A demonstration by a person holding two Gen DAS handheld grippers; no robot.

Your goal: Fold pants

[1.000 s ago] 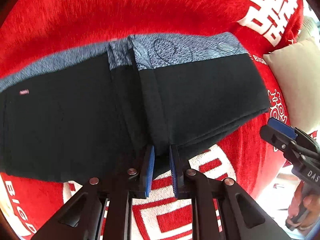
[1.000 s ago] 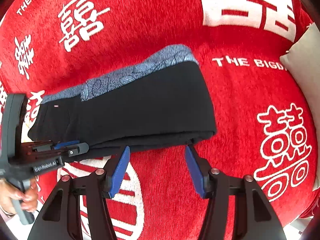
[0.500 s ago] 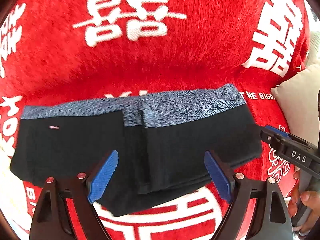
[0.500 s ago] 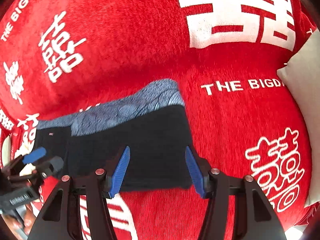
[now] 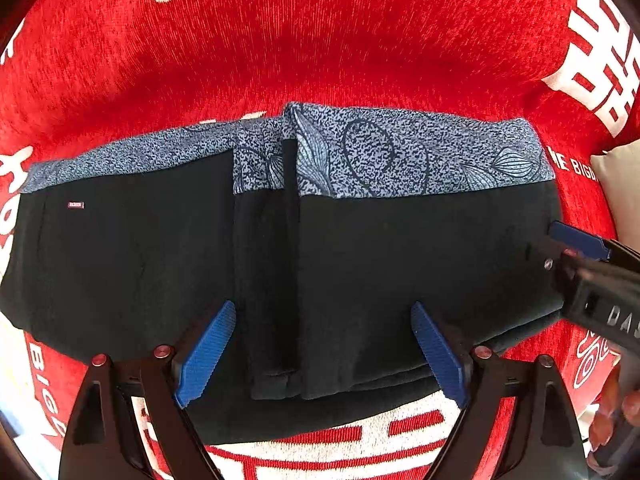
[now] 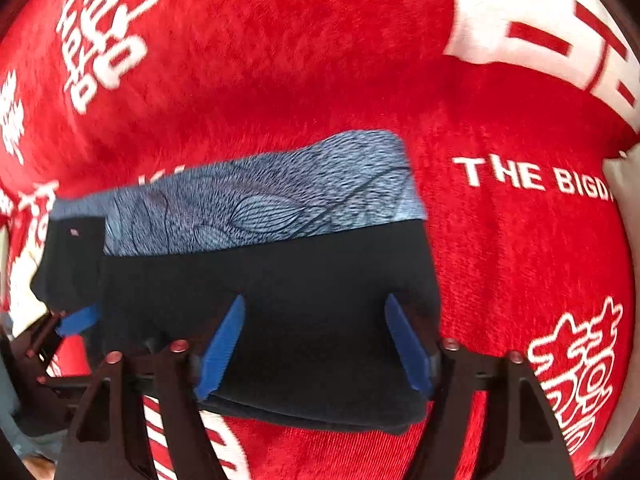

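Observation:
The black pants [image 5: 400,264] with a blue-grey patterned band [image 5: 400,156] lie folded on the red cloth, the right part lapped over the left. My left gripper [image 5: 322,348] is open and empty over the near edge by the fold seam. My right gripper [image 6: 316,340] is open and empty over the right end of the pants [image 6: 312,280]. It also shows at the right edge of the left wrist view [image 5: 580,256]. The left gripper shows at the left edge of the right wrist view [image 6: 76,320].
A red cloth with white characters [image 5: 320,40] covers the surface. A beige cushion [image 5: 620,184] lies at the right edge. It also shows in the right wrist view [image 6: 624,184]. My hand holds the right gripper's handle [image 5: 612,412].
The left gripper let go of the pants' near edge and opened wide. Both grippers then moved in over the pants, so the pants look larger in both views.

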